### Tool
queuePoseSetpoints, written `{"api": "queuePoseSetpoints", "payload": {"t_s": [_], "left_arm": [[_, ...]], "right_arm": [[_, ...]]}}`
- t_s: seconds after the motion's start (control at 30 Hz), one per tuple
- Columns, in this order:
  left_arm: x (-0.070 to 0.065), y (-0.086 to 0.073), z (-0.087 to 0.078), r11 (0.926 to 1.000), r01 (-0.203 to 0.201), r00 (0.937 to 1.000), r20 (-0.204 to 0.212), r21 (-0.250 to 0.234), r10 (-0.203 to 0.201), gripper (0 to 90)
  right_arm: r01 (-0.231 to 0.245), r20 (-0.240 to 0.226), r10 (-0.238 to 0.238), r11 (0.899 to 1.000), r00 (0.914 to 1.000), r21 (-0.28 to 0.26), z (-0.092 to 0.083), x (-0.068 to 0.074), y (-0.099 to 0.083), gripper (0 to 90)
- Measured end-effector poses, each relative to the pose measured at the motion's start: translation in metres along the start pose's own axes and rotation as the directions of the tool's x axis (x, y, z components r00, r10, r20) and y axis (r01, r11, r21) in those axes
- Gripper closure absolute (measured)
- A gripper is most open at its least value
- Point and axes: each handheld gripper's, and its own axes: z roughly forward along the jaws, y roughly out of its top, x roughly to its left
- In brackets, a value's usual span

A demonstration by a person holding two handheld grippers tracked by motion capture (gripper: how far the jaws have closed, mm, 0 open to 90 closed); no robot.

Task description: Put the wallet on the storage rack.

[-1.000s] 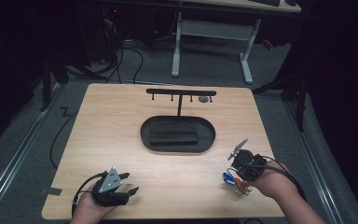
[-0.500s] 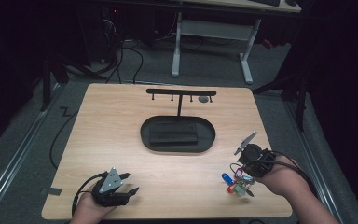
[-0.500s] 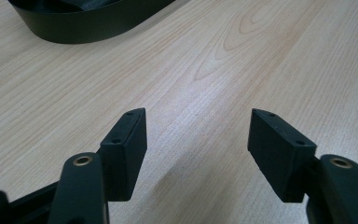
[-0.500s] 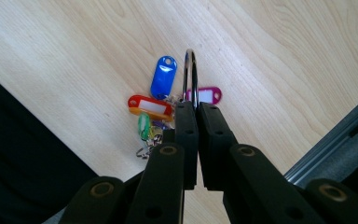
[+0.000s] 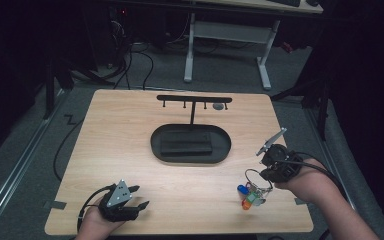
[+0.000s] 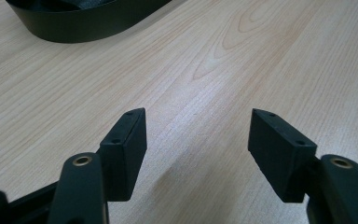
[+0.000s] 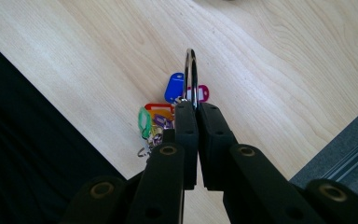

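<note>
At five o'clock on the wooden bench point(image 5: 130, 150), a metal key ring with coloured plastic tags point(image 7: 190, 74) is pinched by the right gripper point(image 7: 197, 106) fingers, fully closed. Light, loose, dangling; the rigid ring is judged the best hold. Left gripper point(image 6: 196, 135) fingers stand wide, empty.

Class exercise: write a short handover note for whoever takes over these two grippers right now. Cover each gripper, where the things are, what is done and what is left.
Right gripper: shut on the key ring, coloured tags hanging by the table's front right edge.
Left gripper: open, empty, low over the table at front left.
Stand with hooks: behind the black oval tray, mid-table.
Done: ring gripped.
Left: probably carry the ring over and hang it on a hook.
</note>
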Motion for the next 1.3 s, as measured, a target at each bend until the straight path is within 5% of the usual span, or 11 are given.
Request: {"api": "queuePoseSetpoints", "payload": {"t_s": [0.57, 1.3], "left_arm": [[0.001, -0.001, 0.0, 1.0, 0.007, 1.0, 0.003, -0.001, -0.007, 37.4], [0.003, -0.003, 0.0, 0.9999, 0.015, 0.9999, 0.006, -0.004, -0.015, 37.4]], "right_arm": [[-0.034, -0.02, 0.033, 0.999, 0.9992, -0.013, -0.025, -0.012, 0.026, 87.9], [-0.056, -0.014, 0.056, 0.997, 0.9984, -0.045, -0.034, -0.036, 0.07, 87.8]]}}
